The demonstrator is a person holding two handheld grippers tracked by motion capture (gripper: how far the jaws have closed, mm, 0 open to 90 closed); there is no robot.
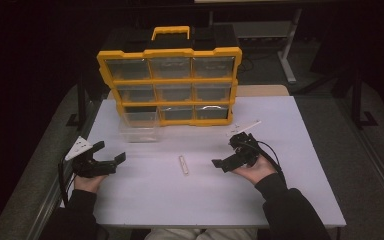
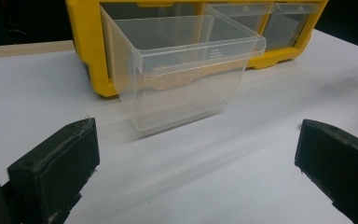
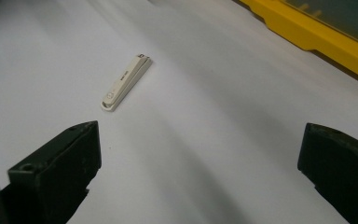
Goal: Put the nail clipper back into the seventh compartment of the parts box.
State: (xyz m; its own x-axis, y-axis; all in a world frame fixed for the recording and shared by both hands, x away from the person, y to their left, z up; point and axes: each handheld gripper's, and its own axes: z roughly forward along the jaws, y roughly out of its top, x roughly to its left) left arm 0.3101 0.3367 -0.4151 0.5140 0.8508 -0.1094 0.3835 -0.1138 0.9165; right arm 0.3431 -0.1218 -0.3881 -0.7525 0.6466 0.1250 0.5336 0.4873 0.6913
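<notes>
Starting at the left of the yellow organiser (image 1: 170, 80), I have my left gripper (image 1: 111, 151) resting on the white table (image 1: 280, 190) with its jaws spread wide and nothing between them; it faces the clear drawer (image 2: 182, 70) that stands pulled out just in front of the organiser's lower left slot. Further right, well in front of the organiser's middle column, lies the small white nail clipper (image 3: 125, 83), flat on the table and apart from everything else. My right gripper (image 1: 219, 163) sits to the right of it, jaws also wide apart and empty, aimed toward the clipper. I judge the step in hand to be picking up the clipper with the right gripper, likely for the drawer. To do it well I would line the jaws across the clipper's narrow width, come down low so the pads meet its thin sides rather than skate over the top, and close gently so it does not flick away. Inside the organiser's smoky drawers I cannot make out any contents, the open drawer looks empty as far as I can tell, and the pale pieces beside the right gripper are too small to identify.
</notes>
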